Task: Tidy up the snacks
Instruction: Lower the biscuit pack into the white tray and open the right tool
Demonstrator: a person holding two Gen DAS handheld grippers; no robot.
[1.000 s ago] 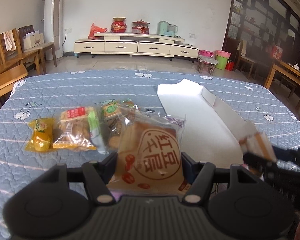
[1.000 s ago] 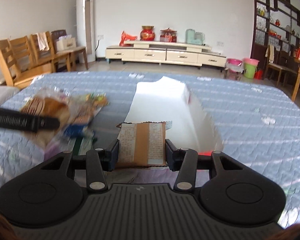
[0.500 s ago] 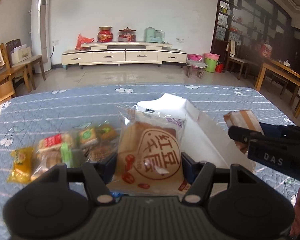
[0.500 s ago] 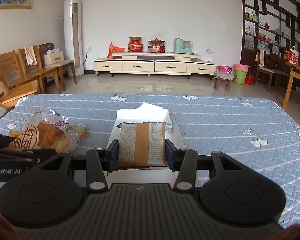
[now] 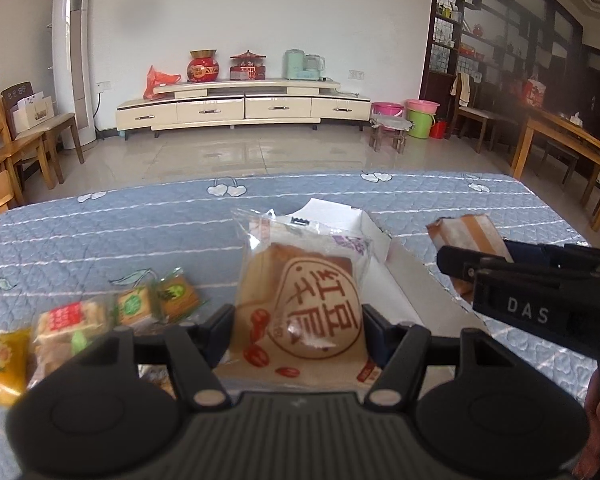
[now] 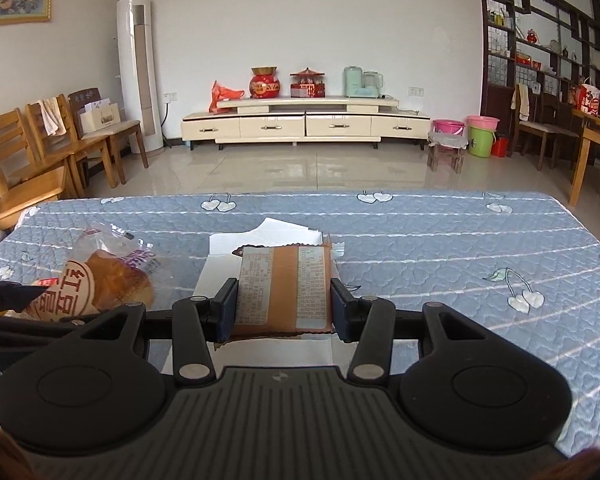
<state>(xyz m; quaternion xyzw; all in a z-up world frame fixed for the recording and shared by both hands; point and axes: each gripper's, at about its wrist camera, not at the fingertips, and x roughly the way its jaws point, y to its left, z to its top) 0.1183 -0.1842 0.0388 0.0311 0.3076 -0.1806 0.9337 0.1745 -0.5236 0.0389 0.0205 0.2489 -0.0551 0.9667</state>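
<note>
Clamping a clear-wrapped red bean bread (image 5: 300,304), the left hand-held gripper (image 5: 296,326) carries it above the near end of the white cardboard box (image 5: 396,280). Beside it the right hand-held gripper (image 6: 284,300) pinches a brown snack packet (image 6: 286,288) over the same box. Neither item is inside yet, and the box looks empty from here. On the blue quilted bench (image 6: 440,248), a yellow packet (image 5: 6,364), a red-labelled cake pack (image 5: 66,322) and green-labelled biscuits (image 5: 134,306) wait, so most sorting seems left.
</note>
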